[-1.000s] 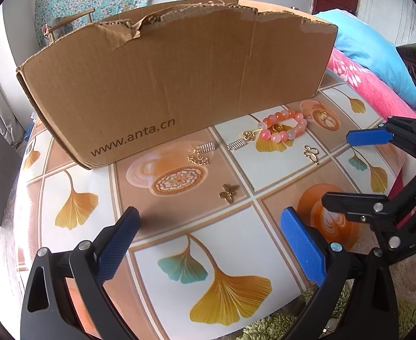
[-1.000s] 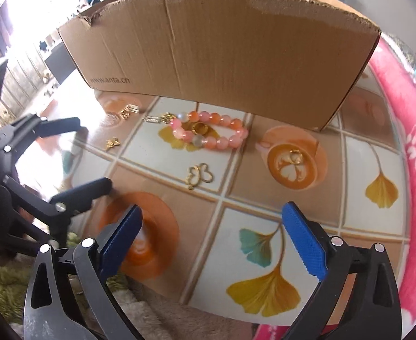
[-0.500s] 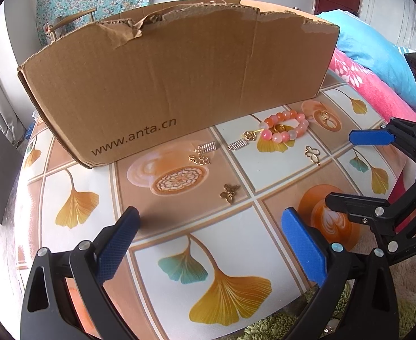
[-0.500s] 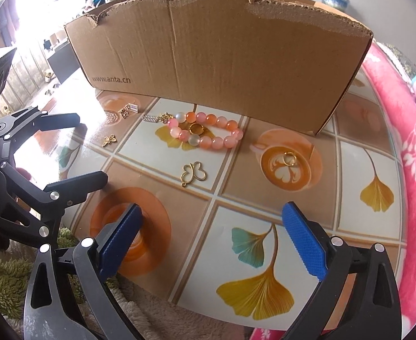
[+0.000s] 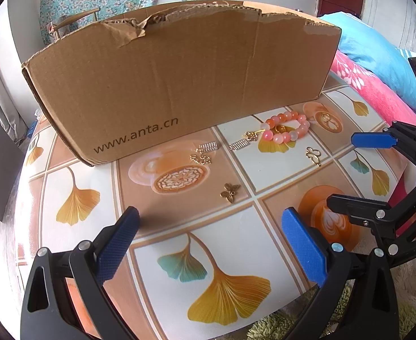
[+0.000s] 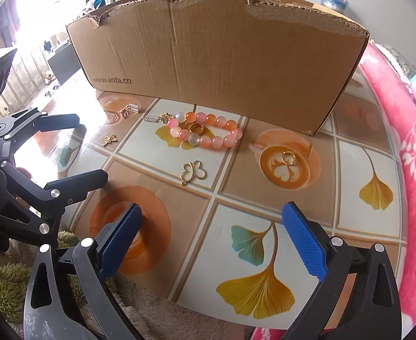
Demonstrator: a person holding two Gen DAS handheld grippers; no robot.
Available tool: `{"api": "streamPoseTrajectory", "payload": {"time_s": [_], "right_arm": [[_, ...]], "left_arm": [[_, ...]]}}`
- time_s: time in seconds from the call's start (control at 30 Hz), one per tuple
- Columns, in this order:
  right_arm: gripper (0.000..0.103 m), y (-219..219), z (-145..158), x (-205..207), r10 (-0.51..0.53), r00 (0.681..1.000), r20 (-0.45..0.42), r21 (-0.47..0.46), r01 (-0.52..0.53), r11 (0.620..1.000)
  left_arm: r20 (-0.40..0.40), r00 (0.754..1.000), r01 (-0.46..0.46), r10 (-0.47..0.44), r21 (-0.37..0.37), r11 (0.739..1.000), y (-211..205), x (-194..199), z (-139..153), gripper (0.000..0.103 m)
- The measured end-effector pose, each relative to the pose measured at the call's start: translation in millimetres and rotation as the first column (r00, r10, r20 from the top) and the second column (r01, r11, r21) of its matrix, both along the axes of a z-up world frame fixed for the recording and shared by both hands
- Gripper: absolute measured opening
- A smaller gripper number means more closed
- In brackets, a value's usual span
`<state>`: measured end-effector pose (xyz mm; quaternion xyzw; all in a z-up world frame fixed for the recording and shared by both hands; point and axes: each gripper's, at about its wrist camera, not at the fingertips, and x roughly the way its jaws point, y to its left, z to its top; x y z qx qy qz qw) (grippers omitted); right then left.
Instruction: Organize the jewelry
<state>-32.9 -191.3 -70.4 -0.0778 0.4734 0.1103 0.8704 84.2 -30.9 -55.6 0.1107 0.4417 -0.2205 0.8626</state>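
All the jewelry lies loose on the tabletop (image 6: 358, 235), in front of the cardboard box (image 6: 222, 65). The pink bead bracelet (image 6: 208, 134) sits nearest the box wall with a gold ring (image 6: 195, 128) inside its loop. A second gold ring (image 6: 288, 158) rests well to the right on a printed coffee cup. An open-outline butterfly charm (image 6: 193, 171) lies just in front of the bracelet; a small solid butterfly charm (image 5: 230, 192) and several small gold and silver pieces (image 5: 206, 153) lie further left.

Judged from this, nothing has been put away: every piece is yet to be picked up, and the box interior is hidden.

The left gripper (image 5: 208, 243) and right gripper (image 6: 209, 231) both hover at the near table edge, jaws spread wide and holding nothing, well apart from any piece.
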Motion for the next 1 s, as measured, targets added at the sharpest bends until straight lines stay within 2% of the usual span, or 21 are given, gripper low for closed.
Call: {"api": "streamPoseTrajectory", "payload": {"time_s": [0.33,0.47,0.63,0.67,0.7,0.83,0.9,1.0], "right_arm": [[0.095,2.3,1.0,5.7,0.02,1.0,-0.012,-0.009,-0.021,1.0],[0.095,2.2,3.3,12.2,0.013,0.999,-0.045,-0.02,-0.014,1.0],[0.094,15.9,22.4,11.8,0.056,0.995,0.082,-0.048,-0.053,0.997],[0.092,18.8,23.4,13.5,0.066,0.994,0.089,-0.05,-0.061,0.997],[0.085,21.2,23.1,16.1,0.074,0.993,0.087,-0.051,-0.07,0.996],[0.074,23.3,19.4,27.2,0.097,0.994,0.053,0.002,-0.098,0.995],[0.064,23.6,18.6,33.2,0.099,0.994,0.048,-0.01,-0.099,0.995],[0.057,22.8,17.1,38.5,0.097,0.995,0.027,0.022,-0.098,0.995]], "left_arm": [[-0.013,1.0,0.002,-0.002,0.008,1.0,-0.1,1.8,1.2,0.099],[-0.014,1.0,0.004,-0.003,0.009,1.0,-0.7,2.2,1.6,0.099],[-0.012,1.0,0.007,-0.007,0.007,1.0,0.0,2.1,1.7,0.099],[-0.012,1.0,0.008,-0.008,0.007,1.0,0.1,2.3,1.5,0.099],[-0.011,1.0,0.009,-0.009,0.007,1.0,-0.5,2.6,1.4,0.099],[-0.01,1.0,0.002,-0.002,0.005,1.0,2.5,3.8,1.5,0.098],[-0.011,1.0,0.002,-0.002,0.005,1.0,3.1,3.8,1.7,0.098],[-0.011,1.0,0.001,-0.001,0.006,1.0,3.3,3.9,2.1,0.098]]}}
